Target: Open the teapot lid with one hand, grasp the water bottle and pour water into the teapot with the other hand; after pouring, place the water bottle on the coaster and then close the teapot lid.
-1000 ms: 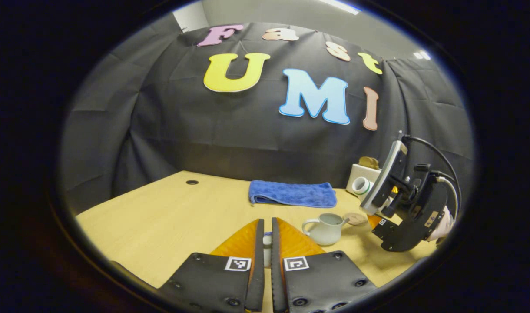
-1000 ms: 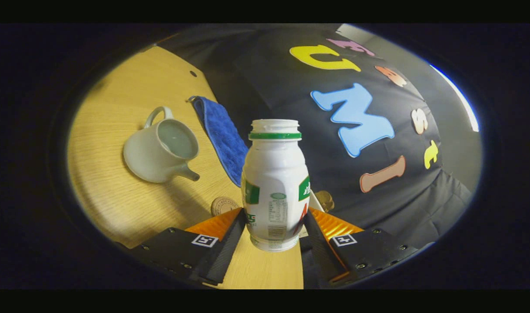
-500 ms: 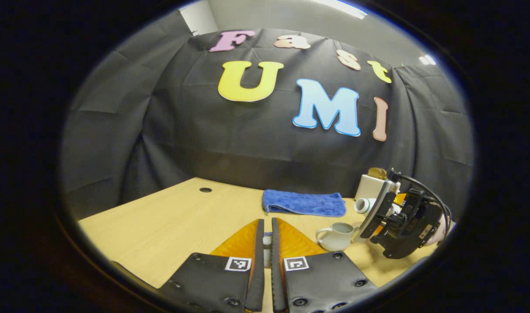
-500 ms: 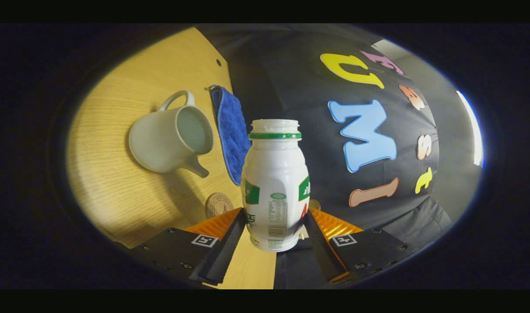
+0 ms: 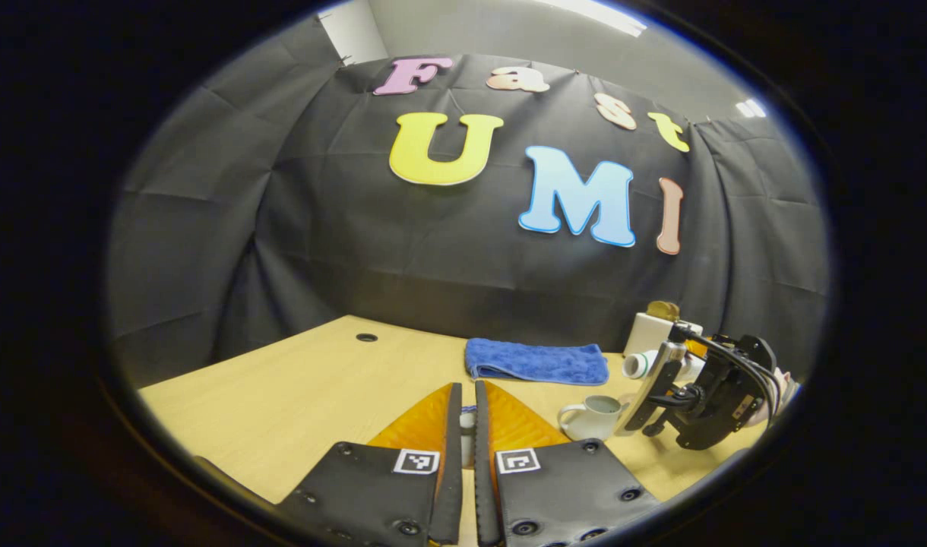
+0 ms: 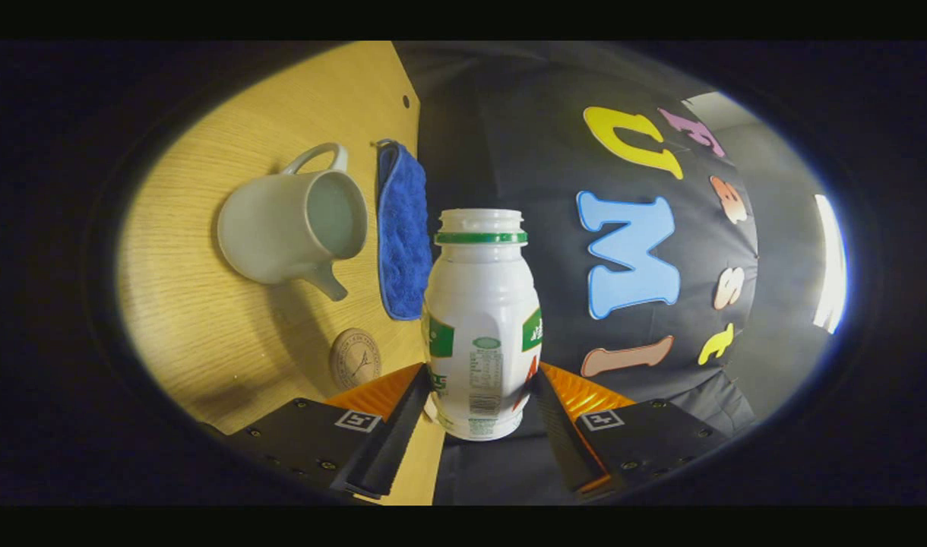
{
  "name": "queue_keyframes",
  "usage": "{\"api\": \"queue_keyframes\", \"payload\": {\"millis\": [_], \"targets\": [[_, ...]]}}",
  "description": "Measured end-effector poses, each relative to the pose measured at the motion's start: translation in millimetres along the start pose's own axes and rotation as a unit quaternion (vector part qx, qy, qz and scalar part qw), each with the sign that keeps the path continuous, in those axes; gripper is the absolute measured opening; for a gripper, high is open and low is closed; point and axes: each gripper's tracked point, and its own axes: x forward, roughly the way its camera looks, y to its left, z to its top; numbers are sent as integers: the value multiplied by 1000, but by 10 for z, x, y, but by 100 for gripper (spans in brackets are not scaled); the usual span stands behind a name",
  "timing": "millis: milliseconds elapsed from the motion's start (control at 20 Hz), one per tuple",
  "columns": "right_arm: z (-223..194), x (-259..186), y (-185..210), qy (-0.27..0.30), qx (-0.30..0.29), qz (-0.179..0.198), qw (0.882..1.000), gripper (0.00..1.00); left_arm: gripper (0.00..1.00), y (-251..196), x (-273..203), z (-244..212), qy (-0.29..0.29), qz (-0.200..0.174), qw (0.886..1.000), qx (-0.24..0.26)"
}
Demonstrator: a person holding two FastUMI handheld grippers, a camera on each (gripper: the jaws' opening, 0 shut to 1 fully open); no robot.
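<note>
Right tongs [image 6: 480,395]: clamped on the lower body of the water bottle [image 6: 482,319], one finger pressing each side; in the left gripper view they appear at the right edge of the frame [image 5: 665,380], tipped over sideways, with a hand [image 5: 781,384] partly visible behind them.
Water bottle: centre of the right gripper view, white with a green neck ring, cap off, mouth pointing to the top of the frame.
Left tongs [image 5: 467,425]: bottom centre of the left gripper view, fingers almost together with a small white object, likely the teapot lid [image 5: 468,420], pinched in the narrow gap; too little of it shows to be sure.
Teapot [image 6: 292,228]: upper left of the right gripper view, lid off, opening facing the bottle, spout toward the lower right; standing on the tabletop [image 6: 197,319].
Coaster [image 6: 355,358]: round, wooden, lower left of the bottle, just beside the left finger, bare.
Blue towel [image 6: 404,228]: folded, between teapot and bottle in the frame, against the cloth wall.
White box [image 5: 650,332]: behind the right tongs in the left gripper view, a brownish item on top.
</note>
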Motion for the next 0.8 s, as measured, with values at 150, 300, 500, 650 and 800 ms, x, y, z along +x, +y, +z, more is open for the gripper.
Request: {"api": "queue_keyframes", "payload": {"millis": [150,300,500,650,800], "targets": [[18,1,-24,-5,-18,-4,1000,80,16,24,-6,-1,0,1,1000,0],[27,7,-45,-10,-33,-9,999,80,13,63,-19,24,-1,4,1000,-1],[31,27,-72,-13,-52,-13,998,80,13,88,-15,18,-1,5,1000,-4],[49,24,-92,-17,-66,-15,998,80,13,112,-23,48,-3,7,1000,-4],[52,36,-109,-20,-77,-19,997,80,17,125,-28,52,-3,7,1000,-5]]}}
